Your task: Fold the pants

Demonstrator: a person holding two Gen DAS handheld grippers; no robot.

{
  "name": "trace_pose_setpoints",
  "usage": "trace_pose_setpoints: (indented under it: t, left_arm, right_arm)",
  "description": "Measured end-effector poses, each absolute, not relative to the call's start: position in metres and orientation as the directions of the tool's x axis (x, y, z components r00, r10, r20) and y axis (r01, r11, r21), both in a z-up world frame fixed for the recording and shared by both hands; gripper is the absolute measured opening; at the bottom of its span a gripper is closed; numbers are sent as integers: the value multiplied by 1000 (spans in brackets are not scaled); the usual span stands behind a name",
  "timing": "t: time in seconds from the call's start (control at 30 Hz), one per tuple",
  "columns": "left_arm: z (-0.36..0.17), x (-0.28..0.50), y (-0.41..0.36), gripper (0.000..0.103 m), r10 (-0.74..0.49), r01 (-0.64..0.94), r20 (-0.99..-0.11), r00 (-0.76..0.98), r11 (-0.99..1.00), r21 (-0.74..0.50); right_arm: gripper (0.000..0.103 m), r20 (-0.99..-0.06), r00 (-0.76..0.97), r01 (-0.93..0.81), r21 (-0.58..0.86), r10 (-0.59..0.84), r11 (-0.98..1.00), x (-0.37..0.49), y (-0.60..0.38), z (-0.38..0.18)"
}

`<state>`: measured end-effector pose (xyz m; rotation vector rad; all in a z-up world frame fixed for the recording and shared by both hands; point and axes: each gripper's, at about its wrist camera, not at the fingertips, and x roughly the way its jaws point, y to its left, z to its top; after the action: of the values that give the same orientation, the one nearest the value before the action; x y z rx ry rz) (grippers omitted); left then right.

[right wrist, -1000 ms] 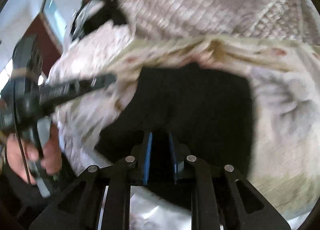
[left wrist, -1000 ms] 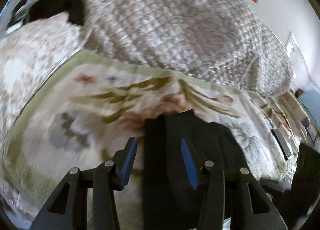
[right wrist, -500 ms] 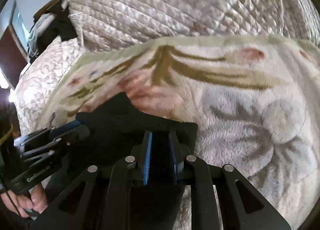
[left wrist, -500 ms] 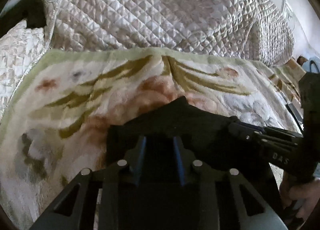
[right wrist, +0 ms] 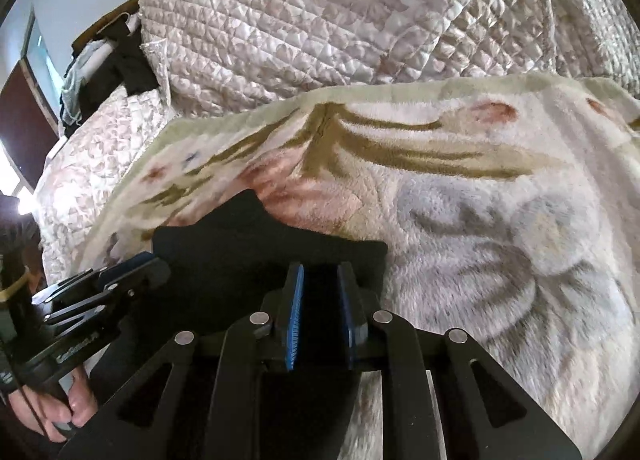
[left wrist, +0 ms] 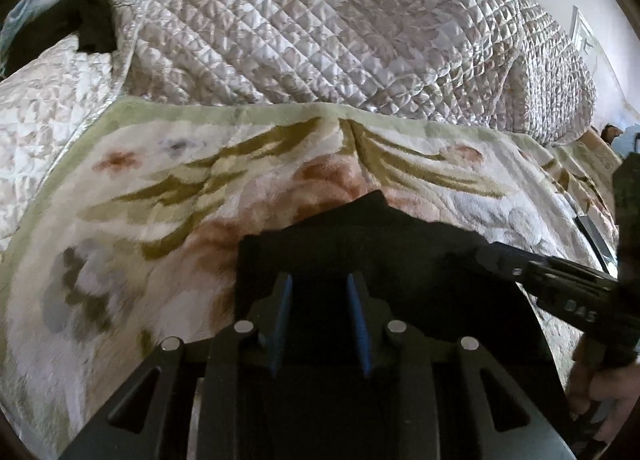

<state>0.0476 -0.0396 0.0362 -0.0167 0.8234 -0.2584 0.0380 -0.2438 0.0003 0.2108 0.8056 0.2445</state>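
The black pants [left wrist: 360, 232] are stretched by one straight edge between my two grippers, just above a floral fleece blanket [left wrist: 180, 188]. A small point of cloth sticks up at the middle of that edge. My left gripper [left wrist: 319, 280] is shut on the pants near their left corner, black cloth filling the gap between its blue pads. In the right wrist view the pants [right wrist: 248, 236] run leftward from my right gripper [right wrist: 320, 272], which is shut on their right corner. Cloth below the jaws is hidden by the gripper bodies.
The blanket [right wrist: 480, 200] lies on a bed, and a bulky quilted satin bedspread [left wrist: 320, 20] is heaped behind it. Dark clothes [left wrist: 88, 20] are piled at the far left corner. A person's hand [right wrist: 60, 408] grips the left tool's handle.
The left jaws went from open around the pants' edge to shut on it. Both grippers moved forward and down, and the pants now sit spread low over the blanket.
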Motion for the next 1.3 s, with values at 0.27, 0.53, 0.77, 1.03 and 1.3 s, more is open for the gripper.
trace_pose_setpoints:
  t: [0.27, 0.53, 0.77, 1.03, 1.3]
  left_arm:
    - [36, -1, -31, 32, -234, 225, -722, 651, 968, -112]
    - [27, -33, -19, 32, -221, 208, -723, 655, 972, -108]
    - [28, -38, -14, 34, -230, 212, -724, 650, 970, -118]
    - [36, -18, -3, 44, -244, 207, -732, 637, 968, -142]
    - [31, 17, 4, 52, -327, 222, -749, 576, 945, -242]
  right_arm:
    - [17, -687, 660, -201, 230, 305, 952, -23, -229, 7]
    - [17, -701, 654, -231, 172, 283, 958, -51, -220, -7]
    - [24, -700, 641, -238, 209, 315, 949, -56, -224, -4]
    - [58, -686, 649, -189, 274, 329, 943, -44, -243, 10]
    - [58, -708, 572, -125, 423, 414, 897, -15, -261, -11]
